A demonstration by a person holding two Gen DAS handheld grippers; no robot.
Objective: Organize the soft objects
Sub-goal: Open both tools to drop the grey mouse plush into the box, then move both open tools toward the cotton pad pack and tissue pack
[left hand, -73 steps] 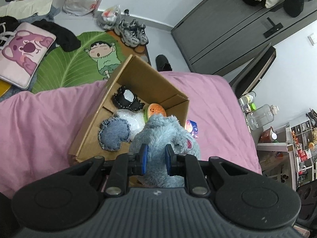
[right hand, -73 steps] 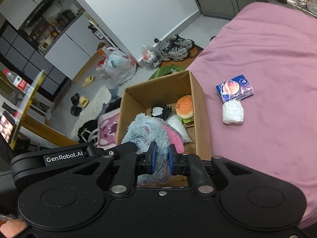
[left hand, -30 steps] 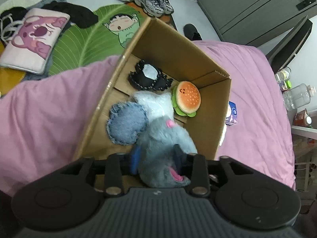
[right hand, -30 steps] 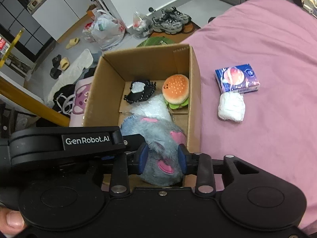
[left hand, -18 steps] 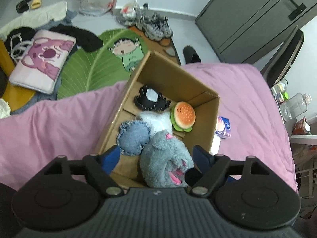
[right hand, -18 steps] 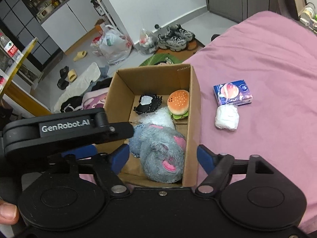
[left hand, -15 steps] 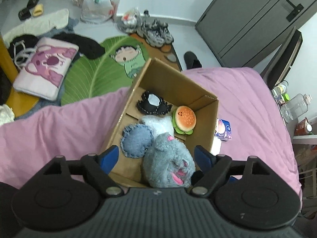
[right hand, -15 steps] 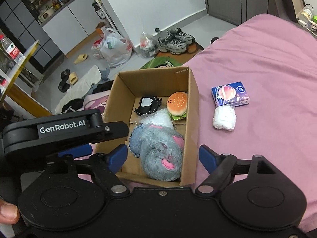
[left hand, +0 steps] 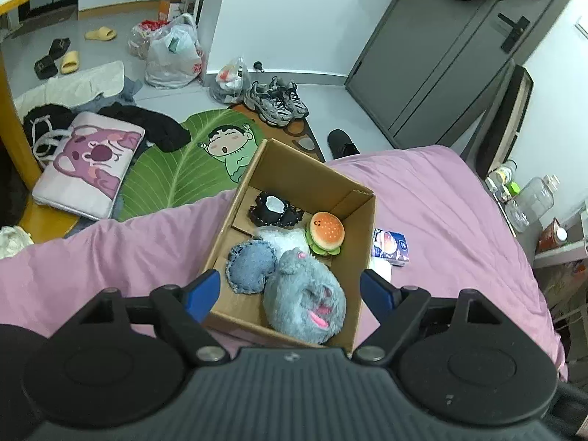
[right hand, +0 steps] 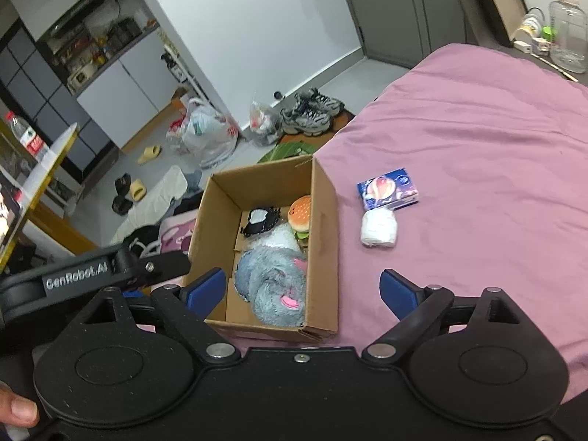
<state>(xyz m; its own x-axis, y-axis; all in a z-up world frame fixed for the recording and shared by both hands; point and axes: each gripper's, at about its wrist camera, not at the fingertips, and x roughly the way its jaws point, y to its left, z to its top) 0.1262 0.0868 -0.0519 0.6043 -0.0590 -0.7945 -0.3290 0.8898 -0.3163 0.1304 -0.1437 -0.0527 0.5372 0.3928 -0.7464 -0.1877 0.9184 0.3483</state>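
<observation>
Grey plush toy (left hand: 305, 296) lies in cardboard box (left hand: 358, 257) (untouched)

Matt brown corrugated cardboard box (left hand: 362, 220) is sitting on wrinkled pink cloth bedding (left hand: 110, 250). Inside, a shaggy grey plush toy (left hand: 305, 301) is lying against a frayed blue denim cushion (left hand: 250, 266).

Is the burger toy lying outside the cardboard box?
No, the burger toy sits inside the cardboard box, against its far right wall.
</observation>
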